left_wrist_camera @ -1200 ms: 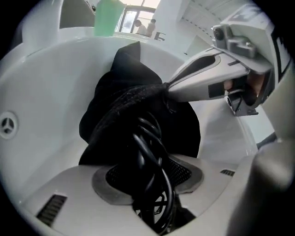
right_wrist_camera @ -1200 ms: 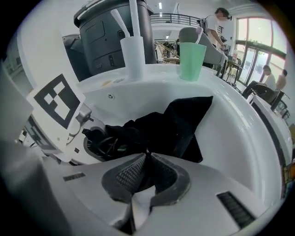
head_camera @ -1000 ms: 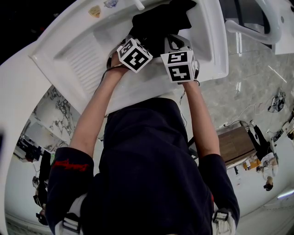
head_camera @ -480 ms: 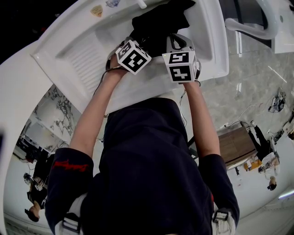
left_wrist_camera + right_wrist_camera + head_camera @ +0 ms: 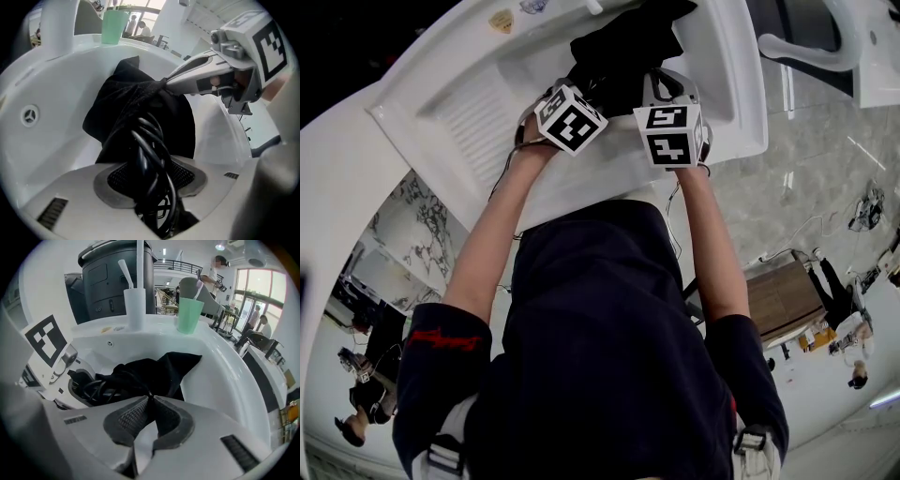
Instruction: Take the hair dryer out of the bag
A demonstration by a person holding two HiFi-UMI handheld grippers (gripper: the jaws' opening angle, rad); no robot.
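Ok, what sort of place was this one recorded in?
Probably a mock bathroom set up inside a large open hall: a white washbasin carries a green cup and a toothbrush cup on its rim, and people stand in the bright space behind.

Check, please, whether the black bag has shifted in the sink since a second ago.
No: the bag lies in the same place against the sink rim.

A washroom: white basin (image 5: pixel 225 376), white cup (image 5: pixel 134 308), green cup (image 5: pixel 189 315).

the hair dryer's body is hidden, probably inside the black bag (image 5: pixel 121 108).
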